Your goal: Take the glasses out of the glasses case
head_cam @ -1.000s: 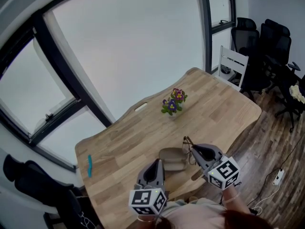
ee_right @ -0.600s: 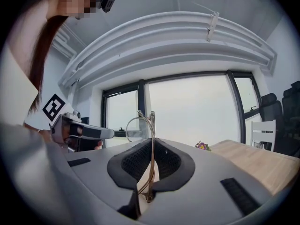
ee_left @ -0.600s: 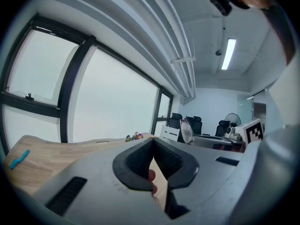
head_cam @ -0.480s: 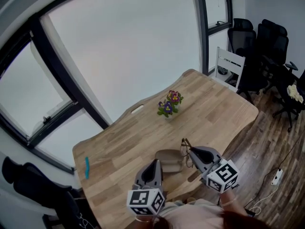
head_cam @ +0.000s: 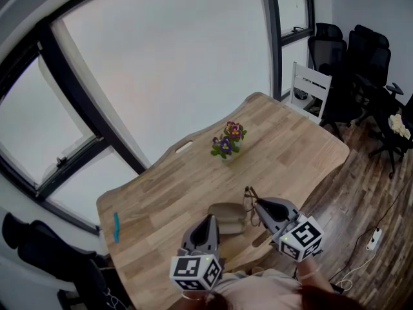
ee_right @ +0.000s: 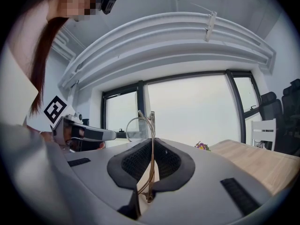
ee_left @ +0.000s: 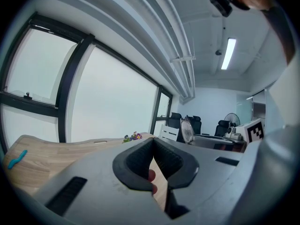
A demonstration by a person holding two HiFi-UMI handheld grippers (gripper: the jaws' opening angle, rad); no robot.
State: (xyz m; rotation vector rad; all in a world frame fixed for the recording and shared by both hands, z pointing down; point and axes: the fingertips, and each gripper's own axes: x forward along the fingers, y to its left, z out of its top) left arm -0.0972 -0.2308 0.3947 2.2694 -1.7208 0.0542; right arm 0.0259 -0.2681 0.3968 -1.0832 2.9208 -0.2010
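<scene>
Low in the head view, little has moved over the last second: the right gripper still holds the glasses lifted at the right edge of the case, and only the camera has drifted slightly. In the right gripper view its jaws are closed on a thin metal temple, with a lens rim standing above them. So the glasses look already out, and what is left is probably to set them down.

The left gripper hovers at the lower left of the case, jaws pressed together on nothing; a fingertip shows behind their gap.

On the table, the flowers stand further up and a blue object lies at far left, both well apart. Nothing blocks the bare wood right of the case.
</scene>
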